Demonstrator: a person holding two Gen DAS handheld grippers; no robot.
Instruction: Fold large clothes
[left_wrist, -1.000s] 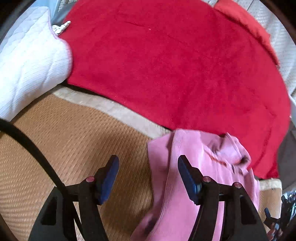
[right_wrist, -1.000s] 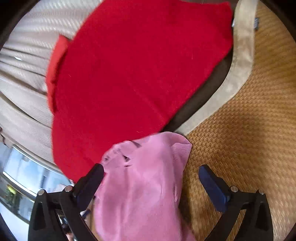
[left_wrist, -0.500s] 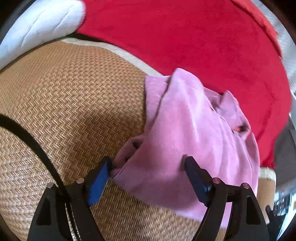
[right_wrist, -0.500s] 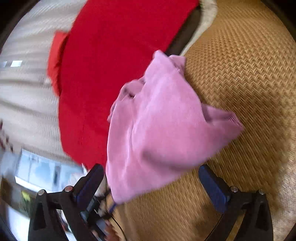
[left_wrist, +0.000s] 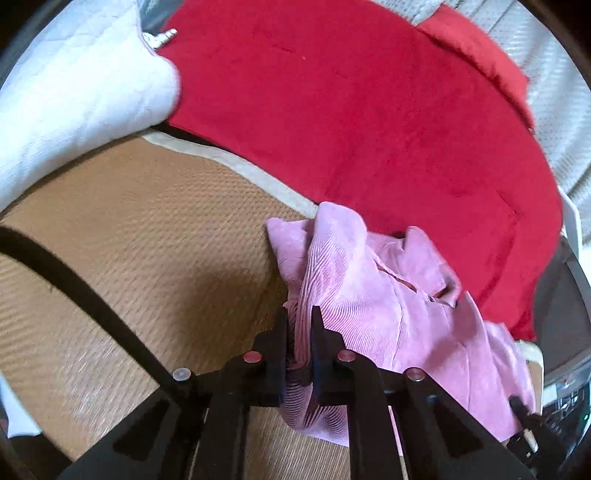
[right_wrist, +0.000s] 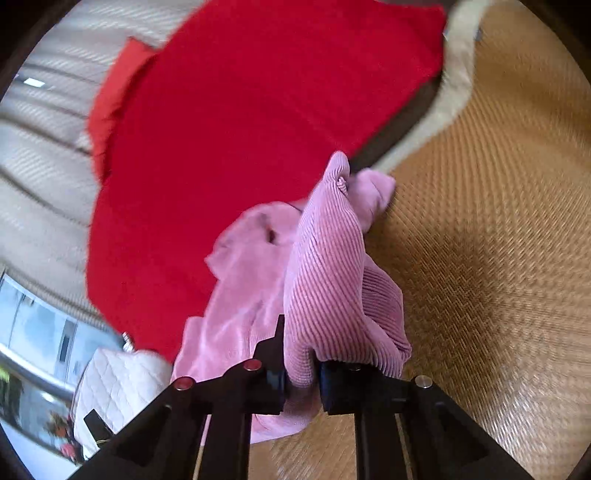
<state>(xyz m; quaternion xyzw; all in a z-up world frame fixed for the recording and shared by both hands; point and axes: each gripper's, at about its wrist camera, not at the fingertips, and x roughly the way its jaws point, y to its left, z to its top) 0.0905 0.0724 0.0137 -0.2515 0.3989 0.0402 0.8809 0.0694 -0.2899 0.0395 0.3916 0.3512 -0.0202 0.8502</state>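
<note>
Both jaws newly closing on pink garment (left_wrist: 373, 295)

Surface: 1 woven straw-coloured mat (left_wrist: 155, 236) with a pale cloth border (left_wrist: 258, 177).
On it: 1 pink ribbed garment (left_wrist: 369, 288), bunched, partly over the border; 1 red blanket (left_wrist: 351, 110), spread flat across the far edge; 1 white quilted cushion (left_wrist: 77, 96) at a corner, touching the blanket.
</note>
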